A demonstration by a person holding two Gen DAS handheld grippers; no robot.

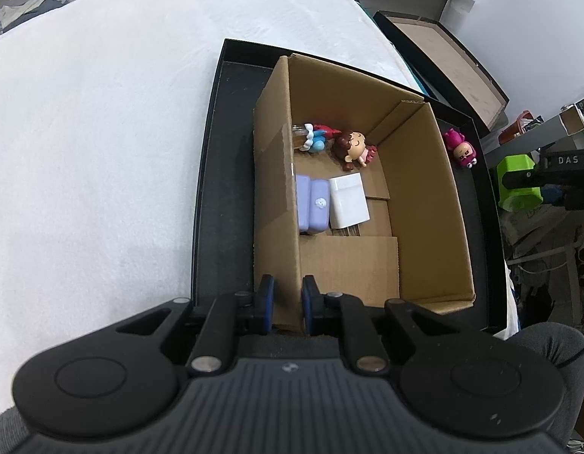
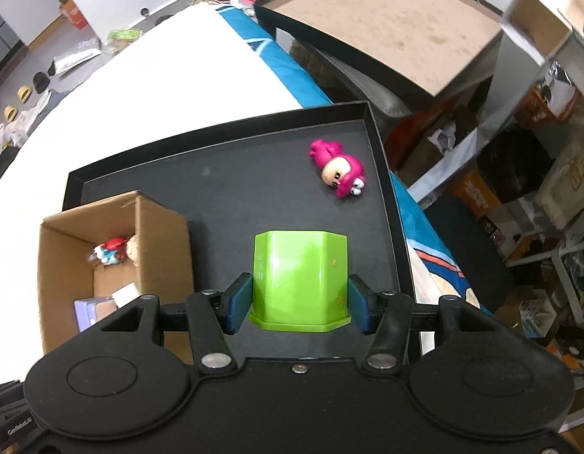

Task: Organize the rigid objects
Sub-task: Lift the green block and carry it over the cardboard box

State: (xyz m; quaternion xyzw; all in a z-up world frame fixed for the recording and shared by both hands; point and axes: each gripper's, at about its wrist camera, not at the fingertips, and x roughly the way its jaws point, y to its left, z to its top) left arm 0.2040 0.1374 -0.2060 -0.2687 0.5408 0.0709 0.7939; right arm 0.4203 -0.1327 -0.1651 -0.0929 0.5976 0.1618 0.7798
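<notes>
The right hand-held gripper (image 2: 298,300) is clamped on a green faceted container (image 2: 300,280), one blue pad pressed to each of its side faces, and carries it above the black tray (image 2: 216,189); in the left wrist view the container looks to be off to the right of the tray, held in the air. The step in hand seems to be bringing this container to the cardboard box (image 1: 424,189), which lies ahead and to the left of the right hand-held gripper. The left hand-held gripper (image 1: 288,302) stands with its fingers a little apart on either side of the box's near left wall; whether the pads actually pinch the cardboard cannot be told, but it is well placed to steady the box. Ahead of the left hand-held gripper, a purple case (image 1: 311,204) and a white block (image 1: 348,202) sit side by side on the box floor, with two figures (image 1: 345,147) beyond them, so the open floor to the right is likely the best spot. A good move would keep the container level, lift it over the right wall, lower it onto that bare floor and only then release. The pink figure (image 2: 339,172) lies on the tray ahead and to the right, outside the box and not yet stowed.
</notes>
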